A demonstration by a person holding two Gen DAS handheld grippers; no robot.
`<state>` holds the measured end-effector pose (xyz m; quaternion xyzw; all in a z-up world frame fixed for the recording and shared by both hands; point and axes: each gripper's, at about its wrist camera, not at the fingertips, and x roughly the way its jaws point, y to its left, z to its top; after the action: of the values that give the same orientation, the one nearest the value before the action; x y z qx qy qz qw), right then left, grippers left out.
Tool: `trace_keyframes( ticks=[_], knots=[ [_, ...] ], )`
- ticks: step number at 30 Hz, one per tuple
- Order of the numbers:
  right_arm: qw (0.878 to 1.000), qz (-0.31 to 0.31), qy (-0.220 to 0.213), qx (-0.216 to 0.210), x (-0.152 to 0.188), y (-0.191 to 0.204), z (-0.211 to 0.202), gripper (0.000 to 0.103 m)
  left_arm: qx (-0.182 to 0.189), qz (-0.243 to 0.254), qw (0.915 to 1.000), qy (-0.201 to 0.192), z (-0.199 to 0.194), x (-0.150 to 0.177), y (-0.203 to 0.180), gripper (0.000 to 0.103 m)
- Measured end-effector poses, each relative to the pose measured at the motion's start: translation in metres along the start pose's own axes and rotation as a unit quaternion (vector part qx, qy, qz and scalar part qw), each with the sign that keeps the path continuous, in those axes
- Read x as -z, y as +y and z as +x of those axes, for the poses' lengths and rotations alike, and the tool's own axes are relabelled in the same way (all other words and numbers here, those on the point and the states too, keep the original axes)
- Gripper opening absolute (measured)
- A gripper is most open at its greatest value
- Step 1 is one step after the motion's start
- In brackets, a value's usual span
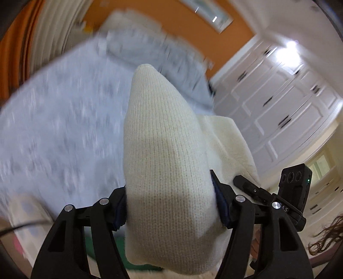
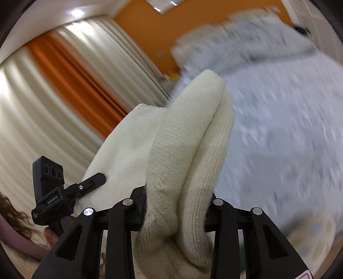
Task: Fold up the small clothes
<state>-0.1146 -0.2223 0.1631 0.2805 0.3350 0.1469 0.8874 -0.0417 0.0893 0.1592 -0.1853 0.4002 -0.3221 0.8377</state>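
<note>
Between both claws (image 1: 171,206), cream knit (image 1: 163,150)

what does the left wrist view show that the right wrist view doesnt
Only the left wrist view shows the white panelled wardrobe doors and the right gripper beside the cloth. Only the right wrist view shows the orange and cream curtains, the left gripper, and the knit bunched into two thick folds. Both show a cream knit garment clamped between each view's own gripper fingers, the blurred grey patterned bed, the orange wall and a bit of the person's dark hair.
</note>
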Motion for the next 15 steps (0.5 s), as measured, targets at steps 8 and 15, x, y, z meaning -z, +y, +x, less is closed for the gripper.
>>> trace_keyframes(
  ticks=[8, 15],
  knots=[
    [0.992, -0.089, -0.088, -0.007, -0.063, 0.033, 0.033, 0.033, 0.016, 0.058, 0.9921, -0.110, -0.004, -0.065, 0.008, 0.063],
    [0.998, -0.037, -0.035, 0.020, -0.058, -0.039, 0.134, 0.034, -0.005, 0.043, 0.9963, -0.074, 0.094, -0.070, 0.082, 0.063]
  ],
)
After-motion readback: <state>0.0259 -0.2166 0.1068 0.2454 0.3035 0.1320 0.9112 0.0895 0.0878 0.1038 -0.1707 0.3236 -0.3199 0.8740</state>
